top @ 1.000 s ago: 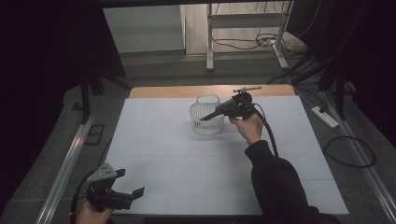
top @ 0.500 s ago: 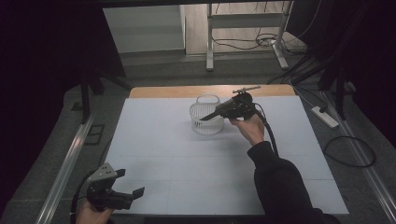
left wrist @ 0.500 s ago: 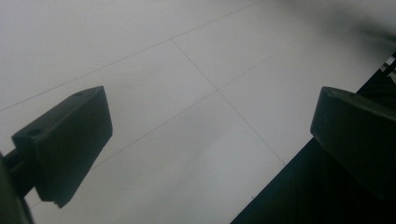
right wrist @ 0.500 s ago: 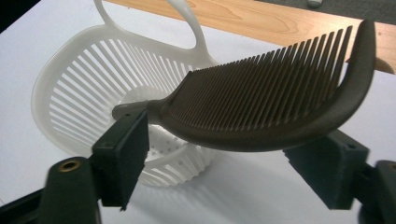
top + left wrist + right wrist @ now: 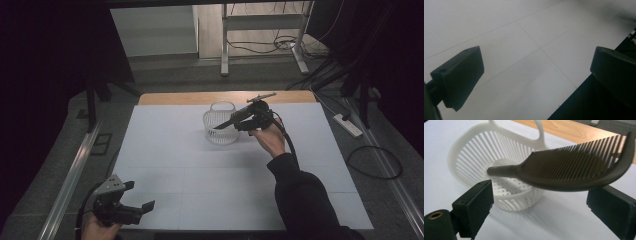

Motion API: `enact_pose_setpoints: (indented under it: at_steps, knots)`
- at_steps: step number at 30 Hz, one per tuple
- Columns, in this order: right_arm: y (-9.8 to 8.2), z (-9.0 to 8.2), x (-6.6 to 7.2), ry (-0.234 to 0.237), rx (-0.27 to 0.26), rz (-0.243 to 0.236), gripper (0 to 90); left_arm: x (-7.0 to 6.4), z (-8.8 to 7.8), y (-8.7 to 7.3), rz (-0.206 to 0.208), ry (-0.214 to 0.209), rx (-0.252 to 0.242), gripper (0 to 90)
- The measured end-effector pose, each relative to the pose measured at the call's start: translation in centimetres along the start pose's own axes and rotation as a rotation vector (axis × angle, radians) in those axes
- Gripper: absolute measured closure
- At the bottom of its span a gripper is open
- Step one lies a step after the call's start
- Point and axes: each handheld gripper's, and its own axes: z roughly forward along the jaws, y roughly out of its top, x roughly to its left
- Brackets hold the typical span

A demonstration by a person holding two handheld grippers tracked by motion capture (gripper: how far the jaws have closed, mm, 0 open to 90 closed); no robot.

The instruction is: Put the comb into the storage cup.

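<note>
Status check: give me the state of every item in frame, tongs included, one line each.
Left tongs: open, holding nothing, over the table's near edge.
Right tongs: open, jaws apart and clear of the comb.
Comb: unclamped, blurred, handle pointing into the basket's mouth, teeth up.
Basket: upright on the table, visible bottom bare.
Table: white sheet lying flat.

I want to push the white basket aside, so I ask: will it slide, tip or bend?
The white basket probably weighs little: its walls are thin open slats. On the smooth white table it would likely slide easily. Its base looks narrower than its rim, so a high push might tip it.
</note>
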Motion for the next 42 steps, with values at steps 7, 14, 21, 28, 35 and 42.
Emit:
enact_pose_setpoints:
  at_steps: [7,14,21,28,35,42]
  knots:
    - [-0.6,-0.1,0.0,0.038,0.010,-0.012,4.1,0.0,0.0,0.0,-0.001,-0.001,-0.001,0.0]
    - [-1.0,-0.3,0.0,0.086,0.004,-0.018,3.6,0.0,0.0,0.0,-0.002,-0.002,-0.002,0.0]
    - [-1.5,-0.6,0.1,0.089,0.013,-0.029,2.2,0.1,-0.1,0.0,-0.006,-0.004,-0.007,0.0]
    - [-1.7,-1.1,0.4,0.098,0.013,-0.042,0.0,0.1,-0.1,0.0,-0.009,-0.006,-0.009,0.0]
    - [-1.9,-1.9,0.8,0.100,0.005,-0.056,0.0,0.1,-0.1,-0.1,-0.008,-0.006,-0.011,0.0]
    - [-2.3,-2.6,1.1,0.093,-0.001,-0.072,0.0,0.2,-0.1,-0.1,-0.014,-0.007,-0.014,0.0]
